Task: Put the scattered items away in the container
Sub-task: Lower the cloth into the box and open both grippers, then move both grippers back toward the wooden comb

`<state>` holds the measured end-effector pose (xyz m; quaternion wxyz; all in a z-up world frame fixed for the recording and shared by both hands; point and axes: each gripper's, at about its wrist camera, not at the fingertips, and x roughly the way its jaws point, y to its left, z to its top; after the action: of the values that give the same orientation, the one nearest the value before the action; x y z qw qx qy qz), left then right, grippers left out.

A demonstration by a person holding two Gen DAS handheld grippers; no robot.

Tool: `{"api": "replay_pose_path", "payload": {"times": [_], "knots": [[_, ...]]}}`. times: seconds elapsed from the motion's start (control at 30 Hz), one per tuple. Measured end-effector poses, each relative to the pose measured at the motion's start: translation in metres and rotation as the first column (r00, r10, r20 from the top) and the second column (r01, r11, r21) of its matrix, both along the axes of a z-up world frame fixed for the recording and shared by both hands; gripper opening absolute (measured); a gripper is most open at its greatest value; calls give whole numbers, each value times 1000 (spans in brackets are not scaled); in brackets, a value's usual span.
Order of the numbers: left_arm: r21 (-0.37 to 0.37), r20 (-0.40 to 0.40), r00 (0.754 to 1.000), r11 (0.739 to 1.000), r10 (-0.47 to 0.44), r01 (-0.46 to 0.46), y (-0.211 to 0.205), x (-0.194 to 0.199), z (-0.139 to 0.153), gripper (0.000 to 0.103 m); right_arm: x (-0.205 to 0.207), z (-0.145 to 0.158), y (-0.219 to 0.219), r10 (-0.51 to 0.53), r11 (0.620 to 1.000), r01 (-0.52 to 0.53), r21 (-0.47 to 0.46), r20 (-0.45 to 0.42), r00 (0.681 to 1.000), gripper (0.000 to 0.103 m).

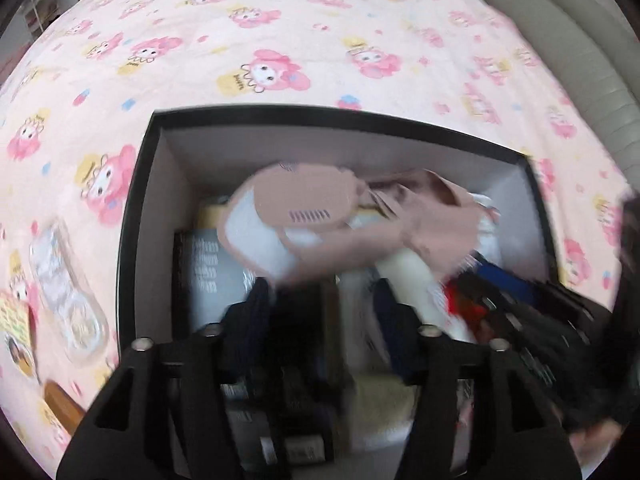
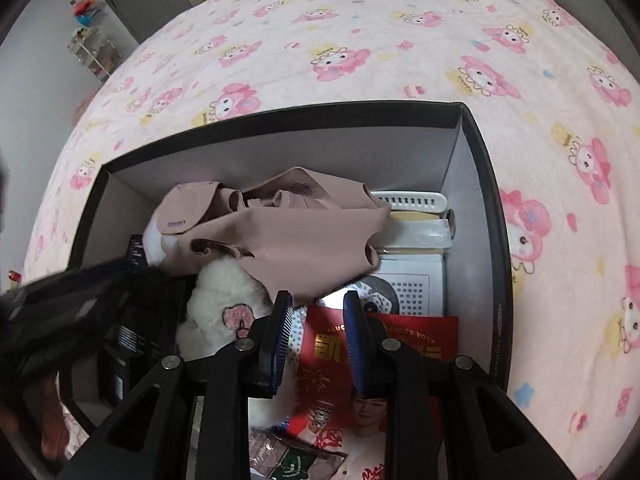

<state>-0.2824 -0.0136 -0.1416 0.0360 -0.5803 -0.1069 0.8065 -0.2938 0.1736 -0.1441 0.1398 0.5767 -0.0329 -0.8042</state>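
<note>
Several items already fill the black box (image 2: pixel 486 184) on the pink patterned bedspread (image 2: pixel 360 40): a folded pink garment (image 2: pixel 280 232) lies on top, with a white fluffy toy (image 2: pixel 224 312), a red printed packet (image 2: pixel 400 340) and a white strap (image 2: pixel 412 200) tucked around it. Both grippers point down over the box, probably to settle the contents; the left gripper (image 1: pixel 320 292) has its jaws apart with nothing between them, and the right gripper (image 2: pixel 316 320) stands narrowly parted, empty, above the packet. Outside, to the box's left, a clear packet (image 1: pixel 68 292) and a brown bar (image 1: pixel 64 404) remain on the bedspread, likely next.
</note>
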Motion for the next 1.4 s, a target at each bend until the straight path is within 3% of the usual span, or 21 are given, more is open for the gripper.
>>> {"api": "replay_pose_path", "payload": {"times": [0.1,0.2,0.27,0.37,0.53,0.63,0.8,1.13,1.4], "knots": [[34,-5,1000,999,4,-4,-2,19,-1,65,3,0,-4,7,999,-8,39,7,1000,25],[51,-41,999,999,11,-9,-1,27,2,65,9,9,-6,19,999,-17,50,-33,999,34],[61,-65,998,998,18,-14,1,34,8,65,14,18,-7,16,998,-13,57,-66,998,35],[75,-112,994,997,11,-3,4,47,22,65,29,40,2,-47,999,50,19,-144,988,36],[31,-186,982,999,-22,28,11,84,56,65,64,65,20,-102,994,96,-44,-175,979,49],[27,-214,976,998,-44,51,13,111,74,67,84,80,16,-96,995,87,-54,-206,974,49],[21,-231,968,994,-98,106,16,146,89,70,142,94,26,-144,983,107,-150,-262,954,53],[12,-259,956,990,-134,142,22,209,104,71,220,104,24,-142,987,111,-117,-299,944,57],[29,-280,950,988,-138,152,18,239,111,71,248,111,8,-107,993,84,-87,-316,943,60]]}}
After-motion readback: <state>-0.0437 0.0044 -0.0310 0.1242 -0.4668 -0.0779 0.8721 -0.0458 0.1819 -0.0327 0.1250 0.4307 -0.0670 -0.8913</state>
